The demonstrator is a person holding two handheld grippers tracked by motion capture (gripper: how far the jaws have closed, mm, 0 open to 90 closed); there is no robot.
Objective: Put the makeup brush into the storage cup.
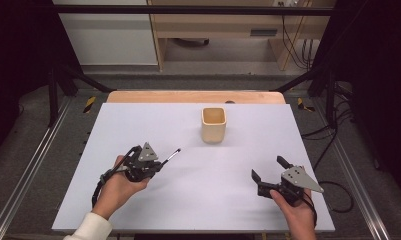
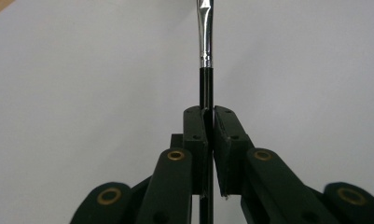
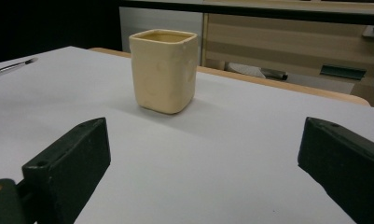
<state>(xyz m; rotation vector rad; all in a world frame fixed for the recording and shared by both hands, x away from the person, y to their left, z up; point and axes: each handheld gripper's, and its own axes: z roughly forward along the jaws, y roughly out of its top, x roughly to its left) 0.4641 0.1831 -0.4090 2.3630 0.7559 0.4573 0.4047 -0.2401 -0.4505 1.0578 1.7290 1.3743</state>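
Note:
A cream square cup (image 1: 213, 124) stands upright on the white table top (image 1: 138, 125), toward the back centre; in the right gripper view the cup (image 3: 163, 70) is straight ahead of the jaws. My left gripper (image 1: 159, 163), at the front left, is shut on a thin black paintbrush (image 1: 171, 155) whose metal ferrule points toward the cup. In the left gripper view the paintbrush (image 2: 205, 70) runs up between the closed pads (image 2: 196, 135). My right gripper (image 1: 268, 168) rests at the front right, open, nothing between its fingers (image 3: 77, 158). The brush tip (image 3: 14, 66) shows at far left.
The white top lies on a wooden table whose far edge (image 1: 195, 96) shows behind it. Metal rails (image 1: 33, 155) run along both sides. Cables (image 1: 333, 135) trail on the floor at the right. Wooden furniture (image 3: 292, 42) stands behind the table.

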